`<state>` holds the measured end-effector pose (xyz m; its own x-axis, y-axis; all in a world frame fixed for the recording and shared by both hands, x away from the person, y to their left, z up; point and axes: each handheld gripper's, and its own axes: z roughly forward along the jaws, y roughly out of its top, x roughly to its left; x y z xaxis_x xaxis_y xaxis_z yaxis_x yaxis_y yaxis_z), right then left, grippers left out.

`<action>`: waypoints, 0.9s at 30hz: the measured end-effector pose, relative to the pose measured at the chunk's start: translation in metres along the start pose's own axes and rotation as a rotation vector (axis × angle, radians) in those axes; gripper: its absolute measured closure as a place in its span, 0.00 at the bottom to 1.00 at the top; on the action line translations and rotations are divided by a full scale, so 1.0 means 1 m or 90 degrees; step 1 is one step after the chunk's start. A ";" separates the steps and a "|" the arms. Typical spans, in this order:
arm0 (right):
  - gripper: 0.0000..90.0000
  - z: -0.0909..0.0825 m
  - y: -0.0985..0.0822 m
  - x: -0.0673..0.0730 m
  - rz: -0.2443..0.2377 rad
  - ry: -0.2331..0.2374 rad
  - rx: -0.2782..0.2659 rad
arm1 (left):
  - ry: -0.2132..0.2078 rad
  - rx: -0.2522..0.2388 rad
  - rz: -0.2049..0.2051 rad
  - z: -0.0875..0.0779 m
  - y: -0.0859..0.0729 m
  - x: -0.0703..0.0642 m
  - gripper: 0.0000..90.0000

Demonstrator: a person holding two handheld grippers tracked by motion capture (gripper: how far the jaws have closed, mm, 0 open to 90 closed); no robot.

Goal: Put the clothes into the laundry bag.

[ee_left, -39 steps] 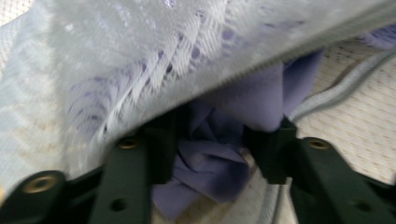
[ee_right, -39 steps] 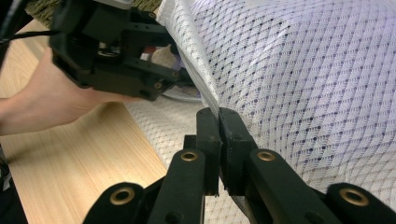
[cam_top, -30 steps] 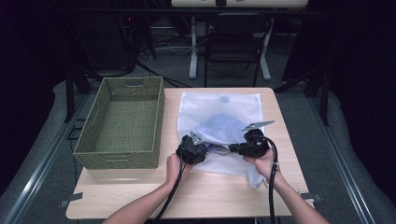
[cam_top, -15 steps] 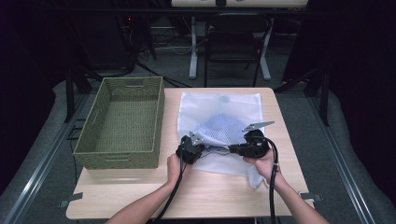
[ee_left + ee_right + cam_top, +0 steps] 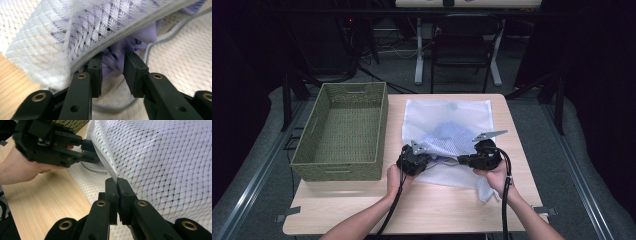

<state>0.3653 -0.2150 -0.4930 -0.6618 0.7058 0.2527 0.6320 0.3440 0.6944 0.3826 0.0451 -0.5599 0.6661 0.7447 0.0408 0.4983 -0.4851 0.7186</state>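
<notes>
A white mesh laundry bag (image 5: 447, 112) lies flat on the wooden table with a lavender garment (image 5: 449, 131) inside it. My left gripper (image 5: 434, 161) reaches into the bag's near opening. In the left gripper view its jaws (image 5: 113, 72) stand apart under the zipper edge (image 5: 140, 23), with a fold of the lavender cloth (image 5: 113, 56) loose between them. Those jaws have just been opening. My right gripper (image 5: 460, 161) is shut on the zipper edge of the bag (image 5: 162, 165), holding it up. The right gripper view shows its tips (image 5: 116, 182) pinched together and the left gripper (image 5: 96, 152) opposite.
A green woven basket (image 5: 384, 120) stands to the left of the bag, its near wall close to my left hand (image 5: 393, 176). Bare tabletop (image 5: 437, 210) lies between the bag and the front edge. A dark chair (image 5: 462, 50) stands beyond the table.
</notes>
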 end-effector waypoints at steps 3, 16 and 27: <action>0.97 0.000 0.000 0.000 0.001 0.000 0.001 | -0.008 0.002 0.007 -0.008 -0.002 -0.001 0.69; 0.97 -0.003 0.000 0.000 -0.001 -0.002 -0.005 | 0.043 -0.009 0.053 -0.030 -0.005 0.003 0.55; 0.97 -0.003 0.000 -0.001 0.001 -0.001 -0.003 | 0.095 0.021 0.059 0.005 0.000 0.013 0.59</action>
<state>0.3648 -0.2173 -0.4908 -0.6601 0.7072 0.2534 0.6311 0.3392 0.6976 0.3936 0.0522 -0.5628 0.6211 0.7550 0.2102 0.4582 -0.5674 0.6841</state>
